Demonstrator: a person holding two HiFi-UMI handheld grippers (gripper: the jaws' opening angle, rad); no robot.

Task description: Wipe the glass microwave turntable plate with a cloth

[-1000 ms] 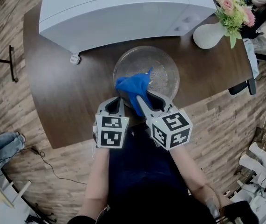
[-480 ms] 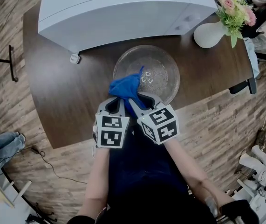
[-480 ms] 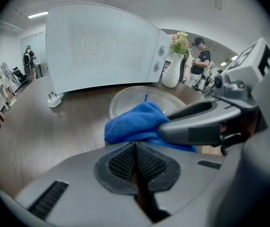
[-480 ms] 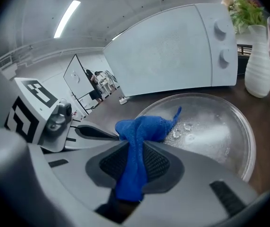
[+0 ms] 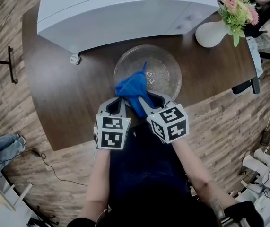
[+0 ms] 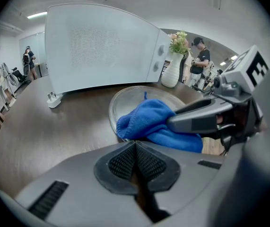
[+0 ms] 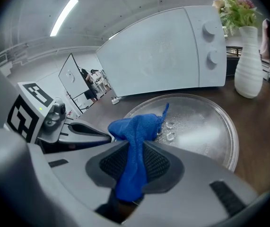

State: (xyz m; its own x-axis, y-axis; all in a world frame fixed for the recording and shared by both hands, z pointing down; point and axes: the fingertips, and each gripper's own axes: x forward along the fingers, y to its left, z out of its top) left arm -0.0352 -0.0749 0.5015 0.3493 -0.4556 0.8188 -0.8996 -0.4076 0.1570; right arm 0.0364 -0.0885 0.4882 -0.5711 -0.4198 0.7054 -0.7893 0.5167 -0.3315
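The round glass turntable plate (image 5: 161, 67) lies flat on the dark wooden table in front of the microwave; water drops and a few small bits (image 7: 170, 130) sit on it. My right gripper (image 5: 143, 103) is shut on a blue cloth (image 5: 133, 90), whose bunched end rests on the plate's near-left part (image 7: 137, 126). My left gripper (image 5: 117, 103) is shut just left of it, tips at the plate's near rim (image 6: 112, 119); I see nothing between its pads (image 6: 125, 162). The cloth hides that part of the rim.
A white microwave (image 5: 125, 8) stands right behind the plate, its plug (image 5: 74, 59) lying at the left. A white vase (image 5: 210, 34) with flowers (image 5: 236, 8) stands at the back right. The table's front edge (image 5: 78, 143) runs under my grippers.
My right gripper swept the cloth left across the plate's near part, then back right and slightly forward. The left gripper has stayed in place.
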